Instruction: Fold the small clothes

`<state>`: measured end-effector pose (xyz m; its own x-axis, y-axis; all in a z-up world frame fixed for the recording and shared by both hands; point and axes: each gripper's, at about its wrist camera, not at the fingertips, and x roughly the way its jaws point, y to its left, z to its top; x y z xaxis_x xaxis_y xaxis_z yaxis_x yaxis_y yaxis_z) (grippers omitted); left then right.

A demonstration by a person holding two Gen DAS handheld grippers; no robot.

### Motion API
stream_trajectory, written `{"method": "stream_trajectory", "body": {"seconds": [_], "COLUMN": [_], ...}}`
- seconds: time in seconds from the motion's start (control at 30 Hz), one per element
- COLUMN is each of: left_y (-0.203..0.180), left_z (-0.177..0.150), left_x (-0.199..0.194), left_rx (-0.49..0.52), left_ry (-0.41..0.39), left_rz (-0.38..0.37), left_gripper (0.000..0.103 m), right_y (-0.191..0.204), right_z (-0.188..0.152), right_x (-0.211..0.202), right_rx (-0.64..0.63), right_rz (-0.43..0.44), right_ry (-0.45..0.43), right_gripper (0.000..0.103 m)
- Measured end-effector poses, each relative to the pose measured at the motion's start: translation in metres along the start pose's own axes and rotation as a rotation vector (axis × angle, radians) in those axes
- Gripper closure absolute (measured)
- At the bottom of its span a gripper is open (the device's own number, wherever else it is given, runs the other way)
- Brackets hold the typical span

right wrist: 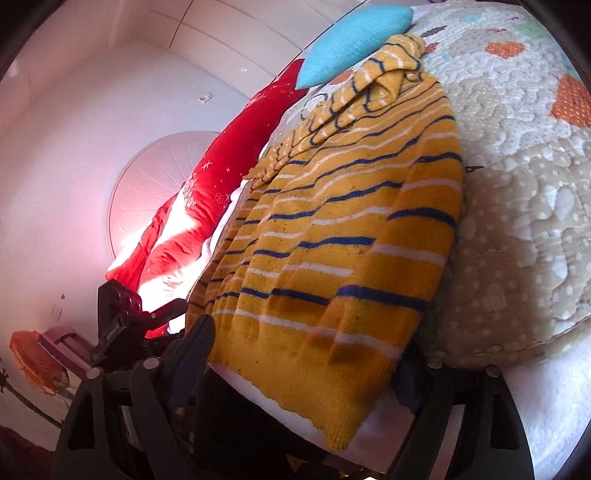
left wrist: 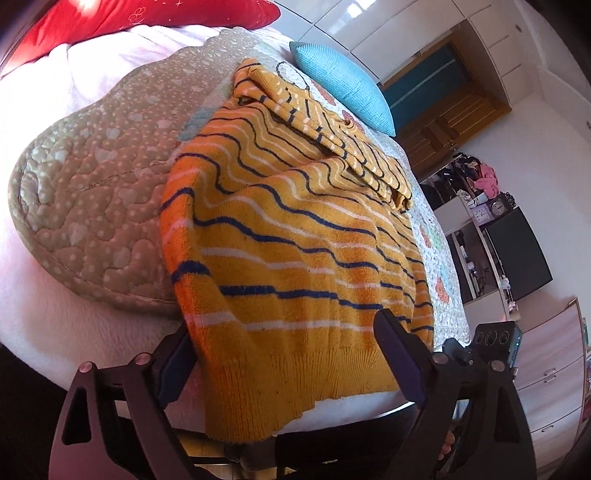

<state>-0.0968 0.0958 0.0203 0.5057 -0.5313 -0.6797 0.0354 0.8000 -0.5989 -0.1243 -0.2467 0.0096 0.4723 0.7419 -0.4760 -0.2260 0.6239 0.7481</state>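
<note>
**Both claws spread at the sweater's hem**

Left claw (left wrist: 291, 354) first — seen from its own wrist camera, it stands wide, its two dark fingers (left wrist: 400, 363) apart at about 7 and 5 o'clock of the frame. Between them lies the ribbed hem of the yellow sweater (left wrist: 295, 236), but the pads do not press on it; the knit passes over the finger at 7 o'clock and the one at 5 o'clock rests on top of the cloth near its edge. From the hem the sweater, striped in navy and white, runs toward 12 o'clock across the bed (left wrist: 48, 295), with a sleeve (left wrist: 332, 125) folded over its upper body. A beige quilted pad (left wrist: 92, 184) lies under it toward 9 o'clock, a blue cushion (left wrist: 347, 85) at 1 o'clock and a red pillow (left wrist: 129, 18) at 11 o'clock. At 4 o'clock part of the other claw's rig shows.

Right claw (right wrist: 301, 363) in its own view is likewise wide, nothing pinched. One finger (right wrist: 192, 354) sits at 7 o'clock beside the hem; the other, at 5 o'clock, is mostly hidden under the sweater (right wrist: 332, 258). That garment hangs slightly over the bed's edge at 6 o'clock. Its folded sleeve (right wrist: 369, 85) is near 12 o'clock, just beside the blue cushion (right wrist: 351, 40) — the red pillow (right wrist: 229, 166) lies at 10 o'clock.
</note>
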Motion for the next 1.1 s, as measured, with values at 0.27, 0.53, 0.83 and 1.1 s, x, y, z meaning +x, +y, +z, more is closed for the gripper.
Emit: {"method": "stream_trajectory", "body": {"seconds": [0.27, 0.53, 0.83, 1.1], "left_y": [0.028, 0.018, 0.006, -0.031], "left_z": [0.000, -0.001, 0.001, -0.033], "left_x": [-0.011, -0.003, -0.030, -0.063], "left_rx": [-0.121, -0.119, -0.159, -0.049], "left_ry": [0.010, -0.001, -0.026, -0.037], "left_rz": [0.046, 0.043, 0.082, 0.057], "left_gripper": [0.083, 0.058, 0.096, 0.096], "right_y": [0.002, -0.019, 0.000, 0.025], "right_z": [0.004, -0.005, -0.008, -0.031], "right_x": [0.009, 0.042, 0.015, -0.042], "right_rx": [0.059, 0.190, 0.127, 0.019], "right_rz": [0.042, 0.049, -0.026, -0.055], "right_ry": [0.067, 0.173, 0.130, 0.109], "right_gripper": [0.008, 0.081, 0.093, 0.094]}}
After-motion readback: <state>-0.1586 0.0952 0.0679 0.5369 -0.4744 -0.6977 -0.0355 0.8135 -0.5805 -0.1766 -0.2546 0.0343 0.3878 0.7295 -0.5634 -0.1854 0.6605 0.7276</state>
